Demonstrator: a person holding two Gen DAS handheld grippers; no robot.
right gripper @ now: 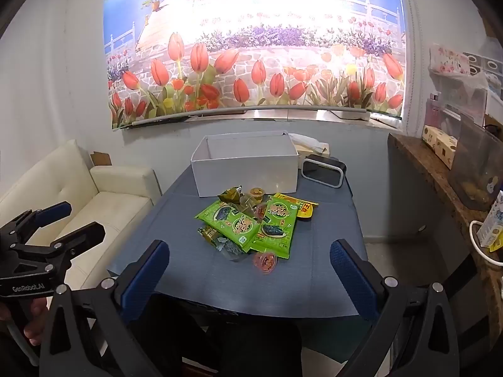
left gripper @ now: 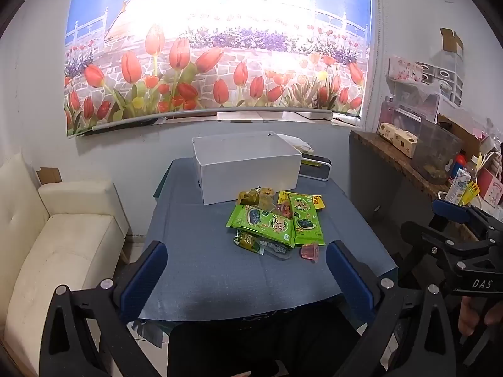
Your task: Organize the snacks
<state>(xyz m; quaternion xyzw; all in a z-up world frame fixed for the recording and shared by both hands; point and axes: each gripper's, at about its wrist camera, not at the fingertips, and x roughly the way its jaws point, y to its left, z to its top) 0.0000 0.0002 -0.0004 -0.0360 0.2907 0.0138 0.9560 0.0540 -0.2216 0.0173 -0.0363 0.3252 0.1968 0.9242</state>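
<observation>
A pile of snacks lies mid-table: green seaweed packets [left gripper: 270,224] [right gripper: 242,224], a yellow packet [left gripper: 317,201] [right gripper: 303,209], small jelly cups, one pink jelly cup [left gripper: 311,251] [right gripper: 265,261] at the pile's near edge. Behind the pile stands an open white box [left gripper: 248,169] [right gripper: 248,169], seemingly empty. My left gripper [left gripper: 248,278] hovers over the table's near edge, open, nothing between its blue pads. My right gripper [right gripper: 250,278] hovers likewise, open and empty. Each gripper shows in the other's view: the right gripper [left gripper: 465,220] to the right, the left gripper [right gripper: 67,220] to the left.
The blue-covered table [left gripper: 220,276] [right gripper: 323,282] has a black-and-white device [left gripper: 316,168] [right gripper: 323,169] beside the box. A cream sofa [left gripper: 63,245] [right gripper: 94,207] stands left. A cluttered wooden counter [left gripper: 408,163] [right gripper: 440,182] runs along the right. A tulip poster [left gripper: 220,62] covers the wall.
</observation>
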